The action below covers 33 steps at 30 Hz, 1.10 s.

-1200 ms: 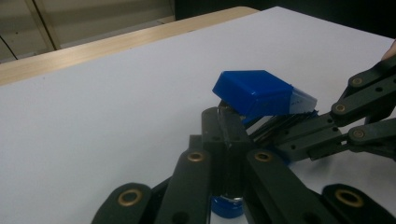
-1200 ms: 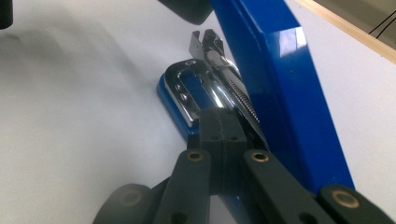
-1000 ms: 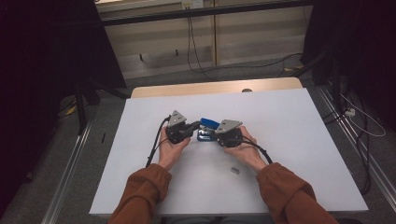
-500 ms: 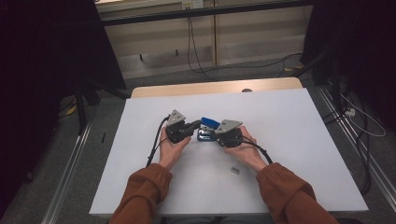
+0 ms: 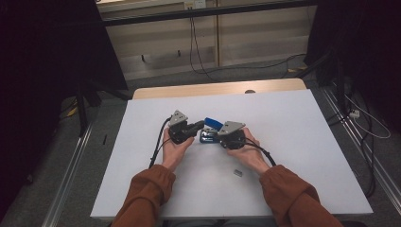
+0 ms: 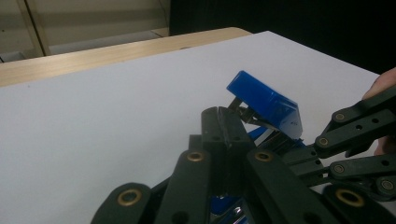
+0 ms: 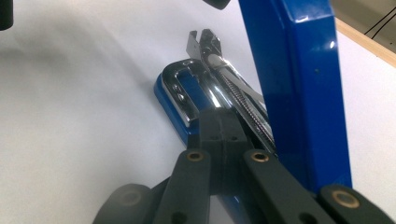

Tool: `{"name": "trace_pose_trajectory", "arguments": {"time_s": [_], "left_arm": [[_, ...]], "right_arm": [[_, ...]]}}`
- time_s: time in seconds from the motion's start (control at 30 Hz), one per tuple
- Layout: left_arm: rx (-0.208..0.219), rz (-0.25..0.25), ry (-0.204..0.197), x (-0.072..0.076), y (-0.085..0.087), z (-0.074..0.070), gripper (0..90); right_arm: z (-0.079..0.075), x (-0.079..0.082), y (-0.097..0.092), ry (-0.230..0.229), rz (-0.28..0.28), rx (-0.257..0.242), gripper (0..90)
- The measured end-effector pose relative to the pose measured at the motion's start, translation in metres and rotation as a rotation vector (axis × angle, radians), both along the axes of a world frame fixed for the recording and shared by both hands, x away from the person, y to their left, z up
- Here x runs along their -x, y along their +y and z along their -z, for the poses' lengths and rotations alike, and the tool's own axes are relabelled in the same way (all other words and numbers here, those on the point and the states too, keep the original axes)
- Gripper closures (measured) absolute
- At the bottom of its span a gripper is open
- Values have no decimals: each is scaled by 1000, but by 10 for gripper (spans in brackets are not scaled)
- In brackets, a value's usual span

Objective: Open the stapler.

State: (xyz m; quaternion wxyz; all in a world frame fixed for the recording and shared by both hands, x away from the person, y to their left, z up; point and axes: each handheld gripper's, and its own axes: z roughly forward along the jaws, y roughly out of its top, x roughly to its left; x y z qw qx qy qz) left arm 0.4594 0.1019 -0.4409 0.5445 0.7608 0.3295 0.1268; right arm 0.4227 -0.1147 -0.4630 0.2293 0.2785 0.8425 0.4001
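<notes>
Near edge: small grey block (image 5: 238, 173) lay on white table (image 5: 302, 142). Mid-table, blue stapler (image 5: 211, 129) (lid raised) sat between left gripper (image 5: 198, 126) and right gripper (image 5: 213, 137), both jaws together, possibly touching it. Beyond: wooden strip (image 5: 217, 89), floor cables (image 5: 198, 56).

stapler (image 5: 211, 126): blue, chrome inside; table (image 5: 302, 142): white, wooden edge; sleeves (image 5: 288, 198): rust-orange; tool (image 5: 202, 126): black
</notes>
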Motion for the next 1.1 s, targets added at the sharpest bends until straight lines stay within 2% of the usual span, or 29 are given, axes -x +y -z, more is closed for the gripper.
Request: {"name": "trace_pose_trajectory", "arguments": {"time_s": [0.03, 0.07, 0.13, 0.17, 0.2, 0.3, 0.43, 0.53, 0.77, 0.83, 1.1], "left_arm": [[-1, 27, 10, 0, -2, 2, 900], [-1, 27, 10, 0, -2, 2, 900], [-45, 41, -1, 3, -11, 5, 894], [-40, 45, 7, 3, -14, 7, 893], [-63, 33, -9, 3, -16, 8, 892], [-58, 23, -4, 0, -12, 6, 892], [-73, 25, -16, -1, -7, 1, 893], [-85, 33, -24, -1, -10, 4, 894], [-122, 36, -11, -2, -14, 12, 898], [-114, 38, -5, -3, -14, 13, 898], [-135, 34, -16, -2, -16, 13, 900]], "right_arm": [[0, 0, 0, -1, 0, 1, 900], [0, 0, 0, -2, 0, 1, 900], [0, 0, 0, -2, 0, 1, 900], [0, 0, 0, -2, 0, 2, 900], [0, 0, 0, -2, 0, 2, 900], [0, 1, 0, -4, 1, 3, 900], [0, 1, 0, 0, 4, -4, 900], [0, 1, 0, 0, 3, -2, 900], [-1, 0, -2, 4, 5, 5, 900], [-1, 0, -3, 5, 9, 3, 900], [-1, 1, -3, 6, 12, -1, 900]]}}
